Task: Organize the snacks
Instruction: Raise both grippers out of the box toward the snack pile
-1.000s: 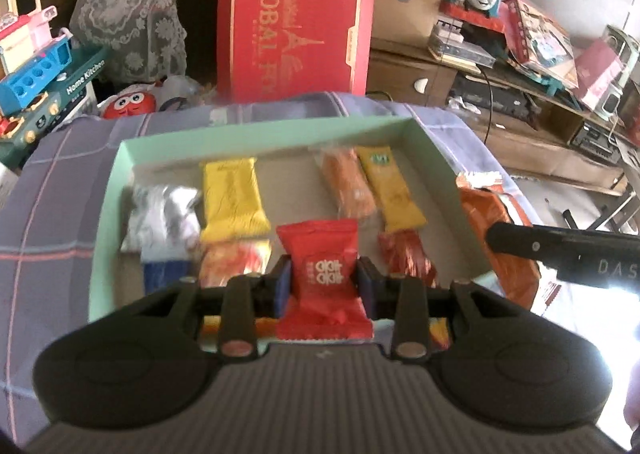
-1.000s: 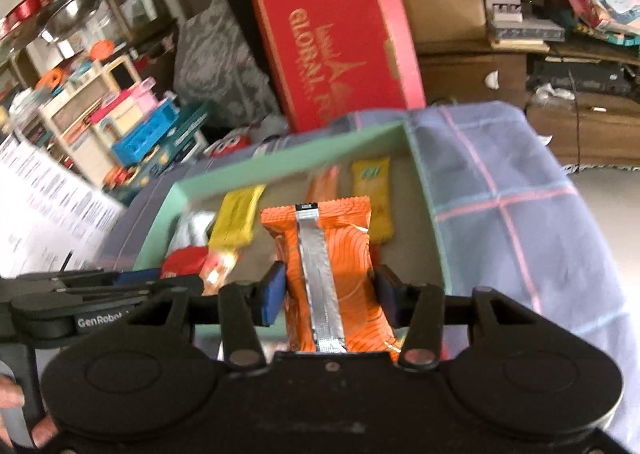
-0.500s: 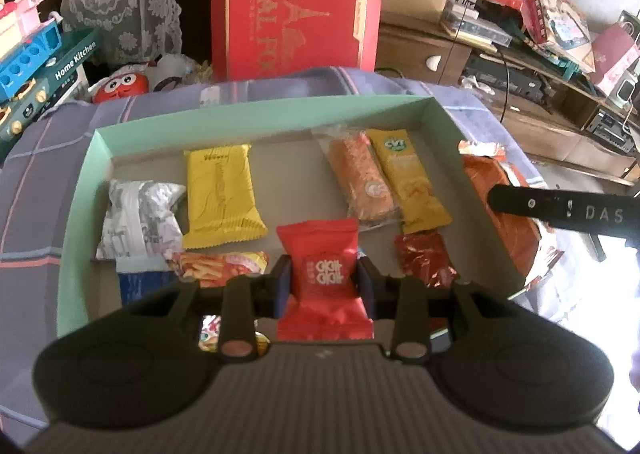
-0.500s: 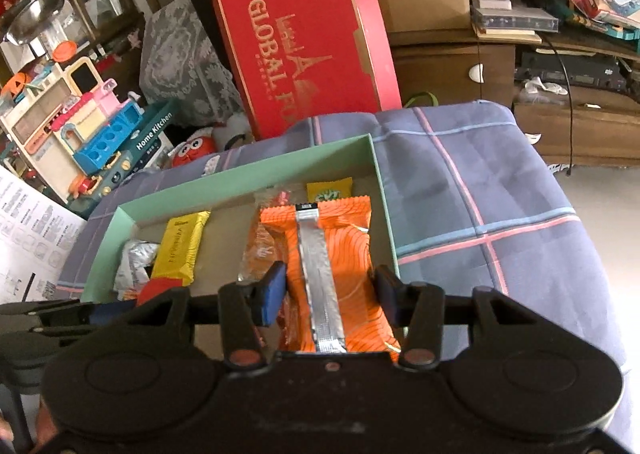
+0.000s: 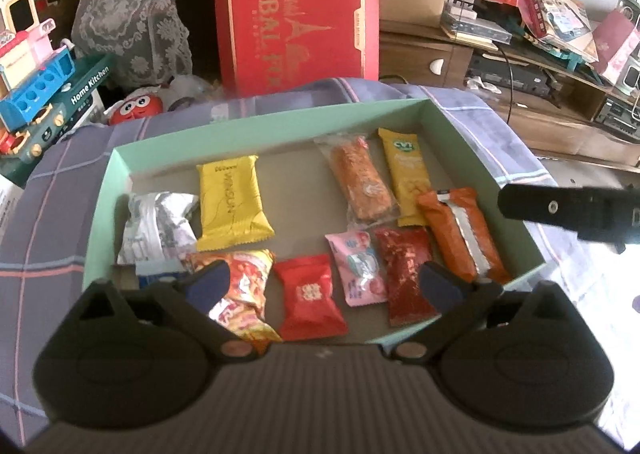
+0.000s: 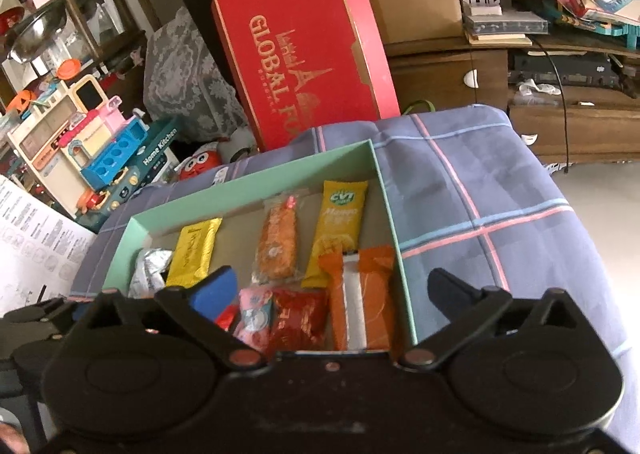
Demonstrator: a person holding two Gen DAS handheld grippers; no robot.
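Left gripper (image 5: pixel 324 286) fingers just opened wide, empty; red packet (image 5: pixel 310 300) lies lower centre in tray (image 5: pixel 256 126). Right gripper (image 6: pixel 332 292) likewise just opened; orange bar (image 6: pixel 362 296) by tray's right wall. Lift both straight up, clear of wrappers.

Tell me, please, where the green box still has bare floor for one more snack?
In the green box, the clearest bare patch lies mid-box, between the yellow Winsun pack and the clear-wrapped orange bar. A narrower strip runs along the far wall. The near row, from the red candy to the orange wafer pack, is crowded.
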